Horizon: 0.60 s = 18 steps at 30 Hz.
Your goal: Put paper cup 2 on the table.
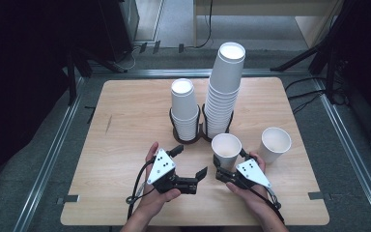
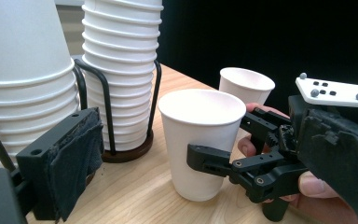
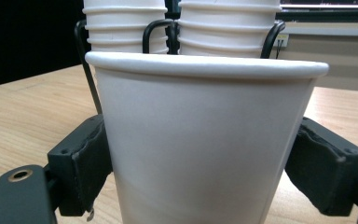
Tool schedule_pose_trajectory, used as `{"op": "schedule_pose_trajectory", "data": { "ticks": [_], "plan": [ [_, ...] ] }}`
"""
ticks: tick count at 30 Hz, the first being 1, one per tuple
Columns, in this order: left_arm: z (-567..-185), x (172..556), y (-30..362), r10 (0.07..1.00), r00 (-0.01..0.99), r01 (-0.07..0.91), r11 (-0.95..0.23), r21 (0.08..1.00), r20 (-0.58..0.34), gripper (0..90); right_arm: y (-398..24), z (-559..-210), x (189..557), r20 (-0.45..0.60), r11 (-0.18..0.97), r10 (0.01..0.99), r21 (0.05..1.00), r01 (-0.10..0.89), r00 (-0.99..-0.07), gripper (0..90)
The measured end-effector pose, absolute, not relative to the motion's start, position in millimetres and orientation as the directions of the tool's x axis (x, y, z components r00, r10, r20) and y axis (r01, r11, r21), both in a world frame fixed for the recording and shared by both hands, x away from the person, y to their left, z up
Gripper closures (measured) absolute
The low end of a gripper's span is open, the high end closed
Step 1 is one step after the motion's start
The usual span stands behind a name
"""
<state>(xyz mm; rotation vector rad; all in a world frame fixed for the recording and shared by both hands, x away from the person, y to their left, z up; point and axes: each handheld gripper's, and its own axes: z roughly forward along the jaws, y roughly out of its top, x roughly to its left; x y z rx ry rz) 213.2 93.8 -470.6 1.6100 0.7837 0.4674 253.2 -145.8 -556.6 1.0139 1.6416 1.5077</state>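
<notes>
High view: a paper cup (image 1: pixel 226 149) stands upright, mouth up, near the table's (image 1: pixel 125 145) front, pinched by the right gripper (image 1: pixel 229 166); the left gripper (image 1: pixel 189 162) is spread, empty. Left gripper view: cup (image 2: pixel 199 140) vertical on the wood. Right gripper view: pads (image 3: pixel 89 163) press its sides (image 3: pixel 205 149)

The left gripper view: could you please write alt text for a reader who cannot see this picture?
A white paper cup stands upright on a wooden table, clasped at its sides by the right gripper in a person's hand. Behind it stands a second single cup; at left, two stacks of cups sit in a black wire holder.
</notes>
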Motion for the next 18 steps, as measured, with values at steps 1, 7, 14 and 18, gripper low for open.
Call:
{"op": "schedule_pose_trajectory", "data": {
  "ticks": [1,7,14,18],
  "plan": [
    [-470.6,213.3,93.7,0.713,0.689,0.228,-0.046,0.972,-0.128,1.1,-146.0,-556.3,253.2,0.022,0.031,0.884,0.994,0.107,-0.467,14.2],
    [-470.9,213.6,93.7,0.714,0.688,0.228,-0.049,0.972,-0.126,1.0,-145.7,-554.4,253.0,0.022,0.059,0.882,0.986,0.156,-0.47,13.9],
    [-471.3,213.6,93.1,0.717,0.686,0.229,-0.054,0.972,-0.122,1.1,-143.9,-554.2,252.0,0.018,0.073,0.879,0.982,0.173,-0.476,13.8],
    [-471.4,213.9,93.6,0.718,0.685,0.23,-0.054,0.972,-0.122,1.1,-144.0,-554.5,251.9,0.024,0.073,0.88,0.98,0.185,-0.475,13.8]
  ]
}}
